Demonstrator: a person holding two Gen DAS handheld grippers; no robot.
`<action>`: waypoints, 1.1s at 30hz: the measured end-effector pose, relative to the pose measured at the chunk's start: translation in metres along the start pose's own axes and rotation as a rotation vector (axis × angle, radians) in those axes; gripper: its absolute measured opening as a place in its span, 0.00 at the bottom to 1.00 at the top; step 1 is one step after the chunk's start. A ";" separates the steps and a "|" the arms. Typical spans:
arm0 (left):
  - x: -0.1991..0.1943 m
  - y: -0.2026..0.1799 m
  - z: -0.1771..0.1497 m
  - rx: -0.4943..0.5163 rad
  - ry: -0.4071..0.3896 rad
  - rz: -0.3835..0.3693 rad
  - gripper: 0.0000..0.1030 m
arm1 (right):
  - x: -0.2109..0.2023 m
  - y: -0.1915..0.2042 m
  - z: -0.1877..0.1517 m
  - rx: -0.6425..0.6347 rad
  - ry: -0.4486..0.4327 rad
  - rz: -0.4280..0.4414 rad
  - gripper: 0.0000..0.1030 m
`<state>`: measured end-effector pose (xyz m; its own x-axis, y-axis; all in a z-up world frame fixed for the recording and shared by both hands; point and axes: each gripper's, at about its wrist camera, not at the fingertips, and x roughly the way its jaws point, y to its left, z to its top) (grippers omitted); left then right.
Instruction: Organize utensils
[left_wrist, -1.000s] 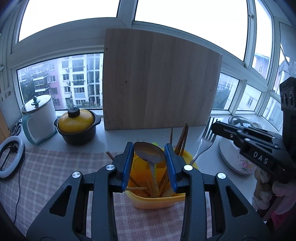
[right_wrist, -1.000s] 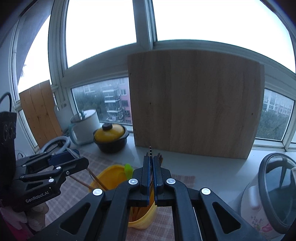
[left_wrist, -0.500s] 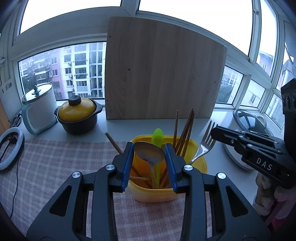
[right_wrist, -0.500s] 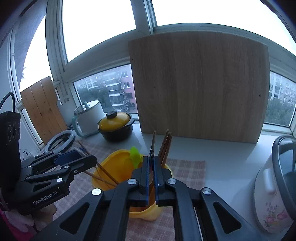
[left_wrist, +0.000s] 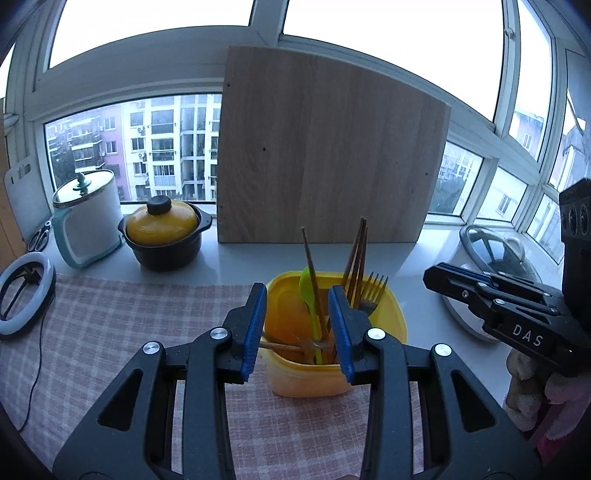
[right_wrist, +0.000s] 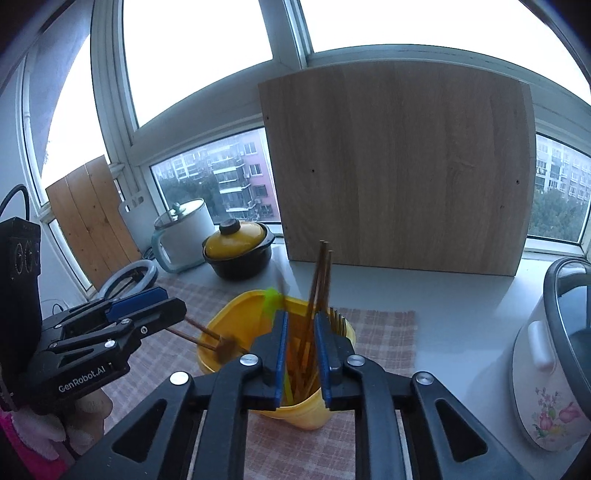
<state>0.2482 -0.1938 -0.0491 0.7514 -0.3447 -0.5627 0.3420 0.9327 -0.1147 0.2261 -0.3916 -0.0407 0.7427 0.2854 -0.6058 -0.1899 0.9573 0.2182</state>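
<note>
Left wrist view: left gripper (left_wrist: 297, 328) released, nothing between its pads; chopsticks (left_wrist: 356, 258), fork (left_wrist: 373, 291) and green spoon (left_wrist: 308, 291) already stand in the yellow container (left_wrist: 391, 317).
Room: checked cloth (left_wrist: 110, 317) bare leftward; rice cooker (left_wrist: 491, 251) close on the right.
Right wrist view: right gripper (right_wrist: 299, 354) opening over the container, gripping nothing.
Left to do: seemingly nothing.

Yellow tub (left_wrist: 391, 314) on checked cloth; upright chopsticks (left_wrist: 356, 254), fork (left_wrist: 373, 291), green spoon (left_wrist: 308, 291) inside.
</note>
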 end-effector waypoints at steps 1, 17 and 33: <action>-0.004 0.001 0.000 -0.003 -0.006 0.000 0.33 | -0.003 0.001 0.000 0.000 -0.002 0.000 0.14; -0.059 0.001 -0.012 0.022 -0.051 0.002 0.33 | -0.050 0.032 -0.009 -0.005 -0.035 0.000 0.23; -0.109 -0.006 -0.031 0.058 -0.079 0.053 0.84 | -0.089 0.059 -0.019 -0.025 -0.098 -0.106 0.90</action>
<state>0.1465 -0.1584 -0.0121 0.8106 -0.3046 -0.5001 0.3311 0.9428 -0.0376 0.1366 -0.3599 0.0109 0.8181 0.1777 -0.5469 -0.1219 0.9830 0.1370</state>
